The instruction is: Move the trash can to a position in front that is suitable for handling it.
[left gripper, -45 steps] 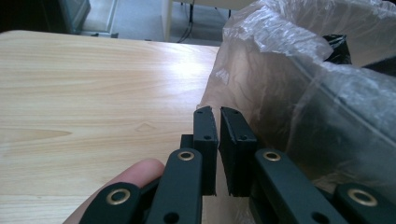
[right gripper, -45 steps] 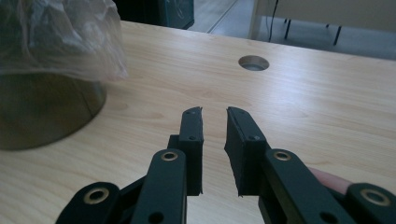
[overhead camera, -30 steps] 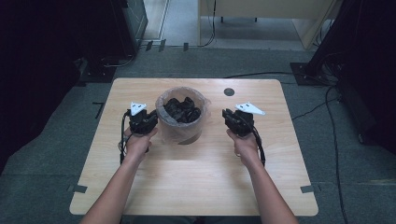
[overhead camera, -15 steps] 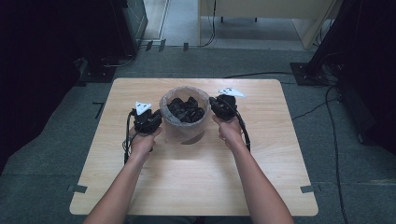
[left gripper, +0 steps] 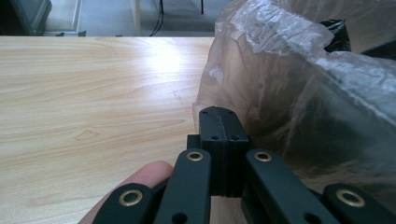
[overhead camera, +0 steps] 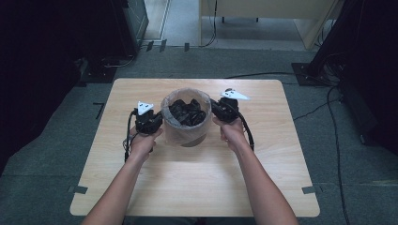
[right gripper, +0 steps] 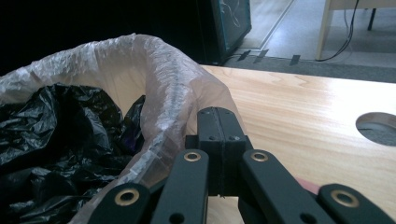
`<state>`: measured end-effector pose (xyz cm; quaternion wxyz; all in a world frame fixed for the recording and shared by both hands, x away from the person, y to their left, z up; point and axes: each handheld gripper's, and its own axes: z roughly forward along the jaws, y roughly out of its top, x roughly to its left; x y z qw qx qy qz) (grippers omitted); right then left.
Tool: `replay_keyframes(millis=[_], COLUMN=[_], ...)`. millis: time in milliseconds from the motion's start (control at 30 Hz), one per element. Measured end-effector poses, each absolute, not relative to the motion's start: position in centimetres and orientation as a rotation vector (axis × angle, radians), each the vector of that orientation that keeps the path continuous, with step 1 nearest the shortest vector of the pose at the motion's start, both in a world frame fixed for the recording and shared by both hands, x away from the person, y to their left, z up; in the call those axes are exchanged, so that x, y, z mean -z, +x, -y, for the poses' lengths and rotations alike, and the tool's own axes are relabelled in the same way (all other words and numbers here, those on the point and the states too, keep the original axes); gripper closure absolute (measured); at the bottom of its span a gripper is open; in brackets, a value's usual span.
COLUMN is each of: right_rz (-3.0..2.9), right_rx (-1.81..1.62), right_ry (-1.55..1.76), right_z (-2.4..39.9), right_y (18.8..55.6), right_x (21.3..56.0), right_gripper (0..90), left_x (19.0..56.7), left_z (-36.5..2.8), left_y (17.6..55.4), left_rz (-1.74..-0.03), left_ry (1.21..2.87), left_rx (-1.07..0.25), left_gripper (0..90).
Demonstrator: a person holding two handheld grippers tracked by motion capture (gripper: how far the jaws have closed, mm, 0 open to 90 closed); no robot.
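At the centre of the high view, a round bin lined with a clear plastic bag [overhead camera: 186,123] and filled with crumpled black plastic [overhead camera: 187,112] stands on the pale wooden surface [overhead camera: 197,178]. The left gripper [overhead camera: 154,123] and right gripper [overhead camera: 217,108] flank its rim, jaws pressed together; whether they pinch the liner is unclear.

Place: a lab or test room set up for recording.
Table: one bare light-wood table [overhead camera: 197,187] with a round cable hole [right gripper: 377,127], to the right of the right gripper [right gripper: 218,122].
Floor: grey carpet [overhead camera: 347,187] all round, with tape marks beyond the table's far edge.
Cables: black leads [overhead camera: 324,105] trail over the carpet, right of both grippers.
Equipment: dark racks [overhead camera: 133,21] stand far-left, beyond the left gripper [left gripper: 219,122].
Furniture: a pale desk [overhead camera: 267,9] stands behind the table.
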<state>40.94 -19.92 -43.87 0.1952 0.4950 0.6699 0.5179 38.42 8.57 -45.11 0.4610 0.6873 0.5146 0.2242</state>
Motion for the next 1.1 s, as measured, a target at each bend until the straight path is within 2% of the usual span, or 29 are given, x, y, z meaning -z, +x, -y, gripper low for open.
replay_keyframes(millis=[600, 1100], right_rz=[-1.79, -1.761], right_rx=[-1.41, -1.361], right_ry=[1.52, 1.515], right_z=[22.5, 22.7], right_y=[34.0, 29.2], right_x=[43.8, 43.8], right_gripper=[90.0, 90.0], left_x=[45.2, 45.9], left_z=[-5.8, -5.8], left_y=[35.3, 33.0], left_rz=[-1.152, -1.135], left_ry=[1.748, 1.752], left_rx=[-0.481, -0.418], left_gripper=[90.0, 87.2])
